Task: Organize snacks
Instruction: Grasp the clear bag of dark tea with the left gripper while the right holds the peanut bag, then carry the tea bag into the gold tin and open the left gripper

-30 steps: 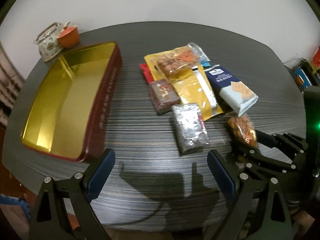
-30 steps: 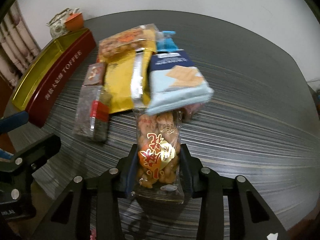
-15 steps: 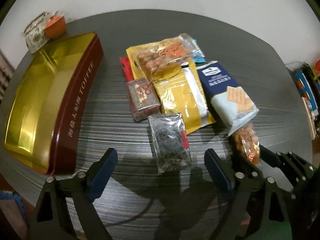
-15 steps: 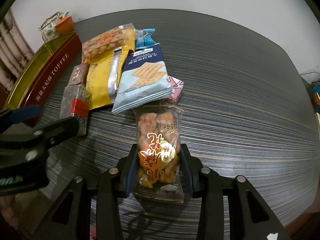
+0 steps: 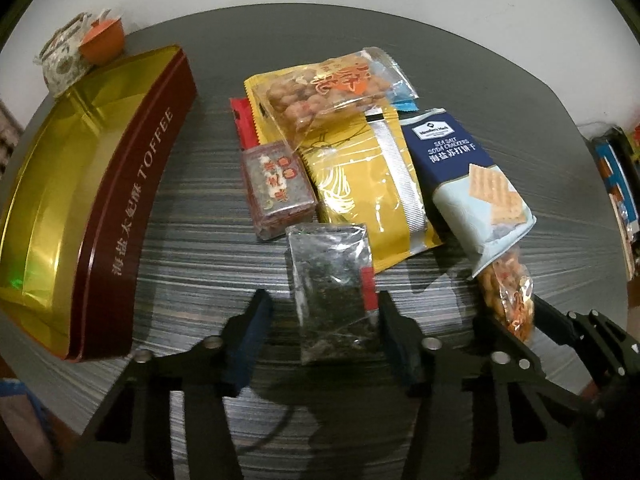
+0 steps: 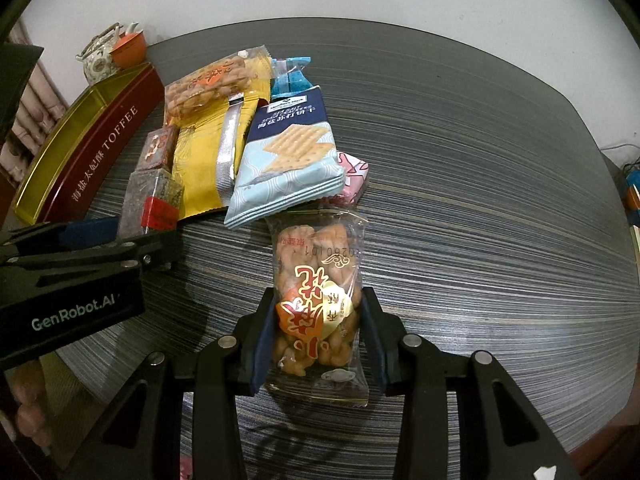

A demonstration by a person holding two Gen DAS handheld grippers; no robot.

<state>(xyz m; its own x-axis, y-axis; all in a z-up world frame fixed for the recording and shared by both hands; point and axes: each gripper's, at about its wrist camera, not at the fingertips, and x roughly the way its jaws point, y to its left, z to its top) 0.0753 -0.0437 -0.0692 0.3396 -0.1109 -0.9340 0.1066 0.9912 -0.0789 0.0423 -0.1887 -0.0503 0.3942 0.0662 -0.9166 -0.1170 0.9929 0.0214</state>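
Clear plastic wraps the twisted-dough snack pack (image 6: 316, 300), showing golden-brown fried twists behind an orange and gold label with red characters. The right claw (image 6: 318, 336) is clamped on its lower half, one blue-padded finger pressed to each side, so the pack stands out forward over the dark striped tabletop (image 6: 480, 220). Its far end sits just short of the cracker bag (image 6: 288, 160), a navy and pale-blue pouch printed with square crackers.

Taking the cracker bag as landmark: a yellow foil pouch (image 5: 360, 184) lies against its left side, with a clear bag of round nuts (image 5: 328, 88) on the pouch's far end. A small red-labelled box (image 5: 276, 188) lies left of the pouch. A pink wrapper (image 6: 352, 176) peeks out from under the cracker bag's right edge, and a blue wrapper (image 6: 290, 74) lies beyond its far end.

Nearer than the yellow pouch lies a silvery dark packet with a red tab (image 5: 336, 292). The left claw (image 5: 324, 320) has its fingers apart, straddling the near half of this packet; the right finger looks close against the packet's edge, the left finger stands clear.

Far left of the cracker bag sits the open gold-lined toffee tin (image 5: 132, 216), a teapot (image 5: 64, 60) and an orange cup (image 5: 102, 40) behind it.
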